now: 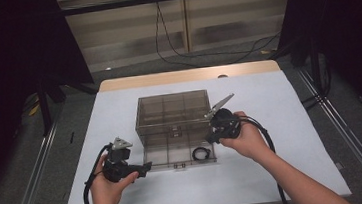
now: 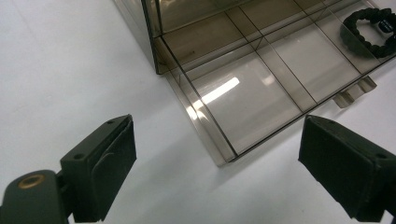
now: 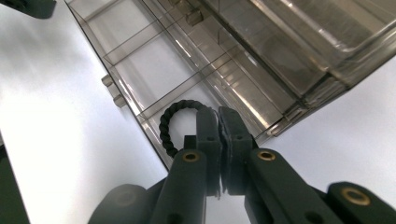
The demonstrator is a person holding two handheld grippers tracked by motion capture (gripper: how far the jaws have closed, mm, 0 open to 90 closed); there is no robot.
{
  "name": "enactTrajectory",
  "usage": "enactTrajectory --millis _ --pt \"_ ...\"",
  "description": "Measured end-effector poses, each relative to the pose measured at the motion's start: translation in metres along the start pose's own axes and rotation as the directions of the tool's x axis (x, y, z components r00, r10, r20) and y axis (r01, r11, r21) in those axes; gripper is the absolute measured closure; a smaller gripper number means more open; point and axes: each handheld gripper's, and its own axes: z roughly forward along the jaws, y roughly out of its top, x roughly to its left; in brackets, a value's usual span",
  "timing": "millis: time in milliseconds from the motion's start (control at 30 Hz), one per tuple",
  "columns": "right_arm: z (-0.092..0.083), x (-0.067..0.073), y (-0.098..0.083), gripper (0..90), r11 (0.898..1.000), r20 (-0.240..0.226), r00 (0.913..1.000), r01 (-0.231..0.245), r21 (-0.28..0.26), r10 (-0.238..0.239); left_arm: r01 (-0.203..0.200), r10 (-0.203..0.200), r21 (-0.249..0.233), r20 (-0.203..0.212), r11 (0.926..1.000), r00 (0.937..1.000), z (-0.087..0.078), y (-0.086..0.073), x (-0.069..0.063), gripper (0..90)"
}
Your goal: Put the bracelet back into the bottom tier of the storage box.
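Observation:
A smoky clear compartment box lies open on the white table, its lid part raised behind the flat tray. A black braided bracelet lies in the tray's front right compartment. My right gripper hovers just above that compartment. In the right gripper view this gripper has its jaws pressed together, with the bracelet curling out behind the left jaw tip. My left gripper stands open at the tray's front left corner with nothing between its jaws. In that view the bracelet sits at the top right.
Two small latch tabs stick out of the tray's front edge. The white table cover reaches out on both sides of the box. Cables run over the floor behind the table.

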Motion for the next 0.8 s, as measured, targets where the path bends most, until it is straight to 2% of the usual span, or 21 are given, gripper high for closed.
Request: enactTrajectory --millis 200,233,433,733,800 --pt "-0.011 -0.002 0.006 90.0 1.0 -0.015 0.9999 -0.002 -0.013 0.002 -0.002 0.002 0.004 0.002 1.0 1.0 0.001 0.0 0.0 11.1" --pt "-0.012 -0.002 0.006 90.0 1.0 -0.012 0.9999 -0.004 -0.015 0.004 0.007 -0.007 -0.001 0.002 1.0 1.0 0.001 0.0 -0.001 11.1" --pt "-0.023 -0.006 0.013 90.0 0.999 -0.009 0.9999 -0.008 -0.037 0.008 -0.001 0.001 0.001 0.002 1.0 1.0 0.001 -0.001 0.0 11.1" --pt "-0.037 -0.011 0.026 90.0 0.997 0.011 0.9999 0.001 -0.077 0.0 0.005 -0.005 -0.004 0.003 1.0 1.0 0.002 0.0 -0.001 11.1" --pt "-0.039 -0.012 0.029 90.0 0.996 0.008 0.9999 -0.009 -0.085 0.009 0.007 -0.007 -0.005 0.001 1.0 1.0 0.002 -0.001 -0.001 11.1"
